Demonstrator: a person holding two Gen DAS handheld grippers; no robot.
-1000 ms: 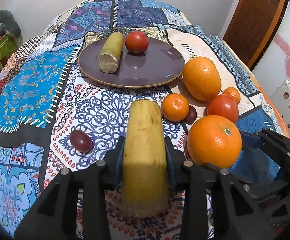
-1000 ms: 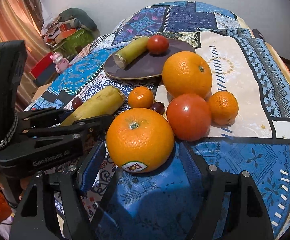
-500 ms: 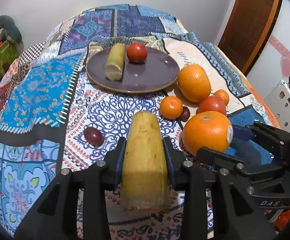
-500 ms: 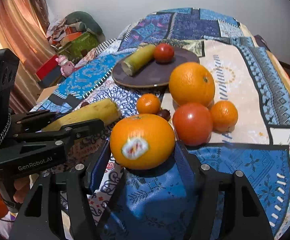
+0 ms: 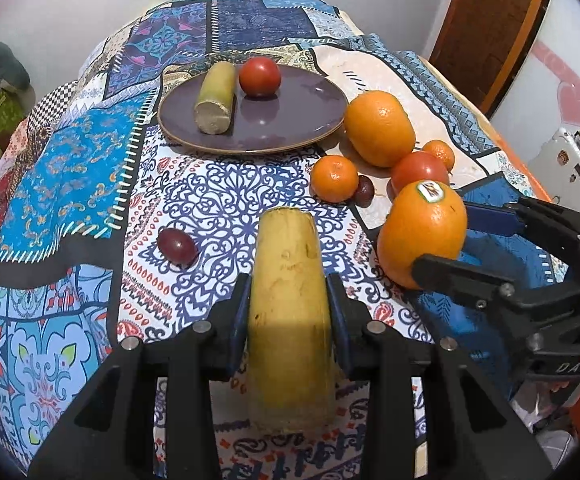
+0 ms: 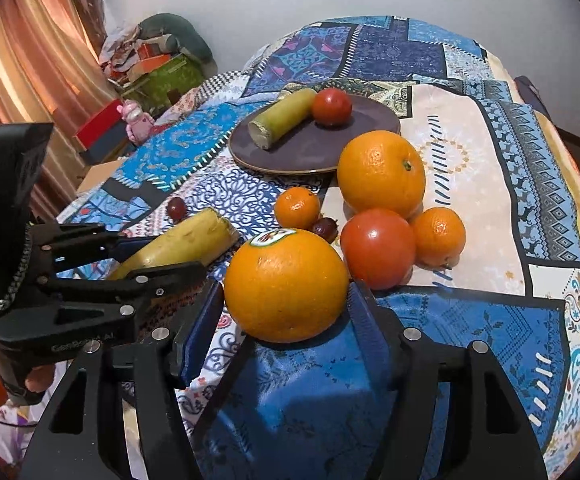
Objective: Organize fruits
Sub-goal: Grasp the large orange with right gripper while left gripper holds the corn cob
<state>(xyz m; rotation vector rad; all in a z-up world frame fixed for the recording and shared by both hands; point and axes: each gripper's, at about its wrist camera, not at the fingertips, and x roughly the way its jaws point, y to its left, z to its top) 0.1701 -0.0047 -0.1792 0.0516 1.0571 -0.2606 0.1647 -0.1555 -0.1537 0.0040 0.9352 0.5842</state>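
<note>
A: Nearest the lens, what does each tool carry?

B: The left gripper (image 5: pixel 290 312) is clamped on a yellow sugarcane piece (image 5: pixel 290 320), both pads pressed to its sides. The right gripper (image 6: pixel 285 312) holds a stickered orange (image 6: pixel 285 284) lifted above the patterned tablecloth (image 6: pixel 490 152); its jaws have just been closing and easing around that fruit, which sits between the blue pads.

A: And the count on the cloth behind?

B: One more large orange (image 6: pixel 382 174), bare of stickers, lying just beside the plate. Two small mandarins (image 6: pixel 298 208) (image 6: pixel 438 236), one tomato (image 6: pixel 378 248) touching the large orange, and two dark grapes: one (image 6: pixel 325 229) tucked between a mandarin and the tomato, the other (image 5: pixel 177 245) alone, well apart to the left.

A: Farthest back?

B: A purple plate (image 5: pixel 302 120) bearing one greenish sugarcane piece (image 5: pixel 215 98) and one tomato (image 5: pixel 259 76), just beside each other.
</note>
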